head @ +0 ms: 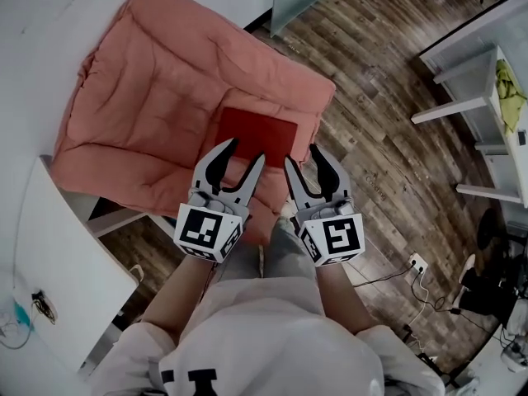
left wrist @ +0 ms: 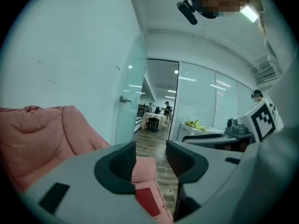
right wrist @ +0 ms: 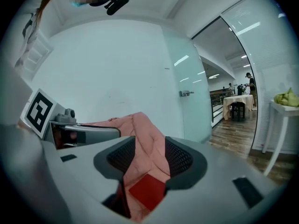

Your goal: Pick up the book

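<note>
- The book (head: 257, 132) is a flat red one. It lies on a soft pink padded seat (head: 157, 97), close to the seat's near right edge, with its cover up.
- The left gripper (head: 245, 151) hovers at the book's near edge with its jaws apart and nothing between them. In the left gripper view the book (left wrist: 147, 200) shows through the gap, lower down and ahead of the jaws, with the pink seat (left wrist: 37, 134) rising at the left.
- The right gripper (head: 303, 155) is just right of the left one, at the book's near right corner. Its jaws are also apart and empty. In the right gripper view the book (right wrist: 148, 192) lies below the gap on the pink seat (right wrist: 140, 134), and neither jaw touches it.
- The two grippers sit side by side, near each other but apart, and both point away from the person toward the seat.
- The seat stands on a dark wooden floor (head: 388, 73), against a pale wall at the far left.
- A white bench (head: 462, 60) stands at the far right and carries a yellow-green cloth (head: 510, 89).
- A power strip (head: 417, 264) with cables lies on the floor at the near right.
</note>
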### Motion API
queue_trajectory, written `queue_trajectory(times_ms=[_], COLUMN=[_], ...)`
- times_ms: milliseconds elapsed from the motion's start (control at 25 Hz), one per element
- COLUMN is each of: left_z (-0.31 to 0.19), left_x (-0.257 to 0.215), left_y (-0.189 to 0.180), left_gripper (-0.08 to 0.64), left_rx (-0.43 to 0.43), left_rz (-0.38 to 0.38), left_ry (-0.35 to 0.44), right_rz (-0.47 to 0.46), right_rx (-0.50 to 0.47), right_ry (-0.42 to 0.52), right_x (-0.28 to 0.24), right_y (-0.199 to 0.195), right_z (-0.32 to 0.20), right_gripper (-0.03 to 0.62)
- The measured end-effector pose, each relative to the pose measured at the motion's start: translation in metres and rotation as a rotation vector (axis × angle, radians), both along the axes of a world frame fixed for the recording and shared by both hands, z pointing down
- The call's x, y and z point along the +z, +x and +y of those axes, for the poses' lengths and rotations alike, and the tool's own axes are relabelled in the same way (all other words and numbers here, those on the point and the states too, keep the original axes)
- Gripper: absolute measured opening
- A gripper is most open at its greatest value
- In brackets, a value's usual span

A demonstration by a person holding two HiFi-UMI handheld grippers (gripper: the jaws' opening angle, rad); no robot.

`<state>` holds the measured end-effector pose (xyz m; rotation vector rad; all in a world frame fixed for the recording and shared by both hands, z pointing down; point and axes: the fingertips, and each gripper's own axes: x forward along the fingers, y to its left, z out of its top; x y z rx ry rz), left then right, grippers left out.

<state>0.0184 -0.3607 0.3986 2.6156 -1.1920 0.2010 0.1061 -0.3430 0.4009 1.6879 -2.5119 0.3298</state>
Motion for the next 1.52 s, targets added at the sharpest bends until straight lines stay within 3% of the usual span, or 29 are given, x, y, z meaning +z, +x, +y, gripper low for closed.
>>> queue_trajectory(times_ms=[120,720,1520], left_z=[-0.006,-0.056,-0.092], left_x=[0.022,0.128,0.264], left_y=[-0.008,-0.050,-0.083], left_gripper=[0.208,0.245,0.253], left_rx=[0.000,-0.076,-0.075], left_rz=[-0.013,-0.059,-0.109], left_ry=[-0.041,-0.169,-0.338], right_rz=[-0.002,0.034,0.067], right_rx=[0.024,0.068,0.122], right_ry=[-0.042,-0.193,-0.334], right_x=[0.025,0.136,0.260], right_y=[0.002,-0.002,0.005], right_z=[-0.006,-0.034,-0.059], right_gripper=[0.230,0.262,0.296])
